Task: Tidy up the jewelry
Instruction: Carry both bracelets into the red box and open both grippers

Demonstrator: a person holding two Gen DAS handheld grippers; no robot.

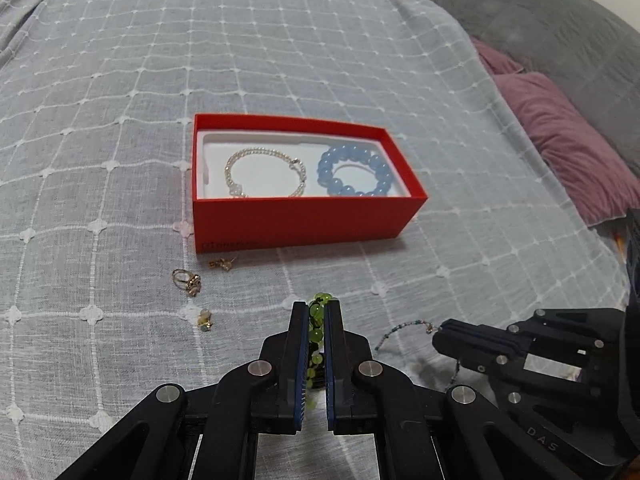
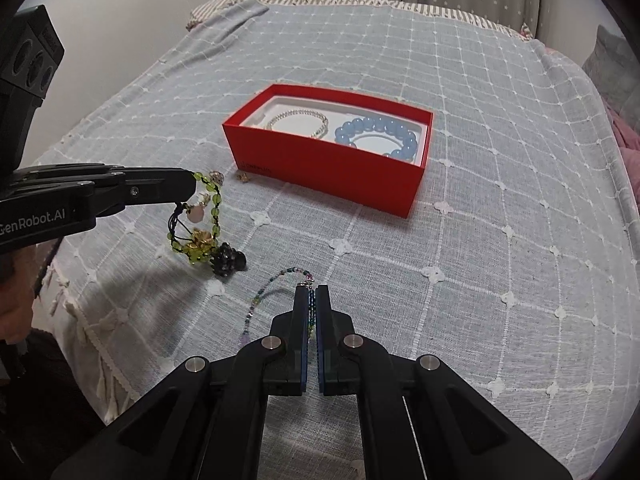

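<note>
A red box [image 1: 304,220] [image 2: 320,164] sits on the grey bedspread, holding a pearl bracelet [image 1: 264,174] [image 2: 298,122] and a blue bead bracelet [image 1: 354,176] [image 2: 380,136]. My left gripper [image 1: 317,310] [image 2: 192,190] is shut on a green bead bracelet [image 1: 318,312] [image 2: 200,220], which hangs from its tips above the bed. My right gripper [image 2: 312,292] [image 1: 436,330] is shut on a thin multicoloured bead chain [image 2: 266,292] [image 1: 400,330] that trails down to the left. Loose on the bed before the box lie a gold ring [image 1: 186,280] and two small earrings [image 1: 222,264] [image 1: 205,318].
A dark bead cluster [image 2: 228,262] lies on the bedspread under the hanging green bracelet. A purple pillow [image 1: 568,148] and a grey cushion [image 1: 540,28] lie along the right side. The bed's fringed edge [image 2: 80,320] runs near the left.
</note>
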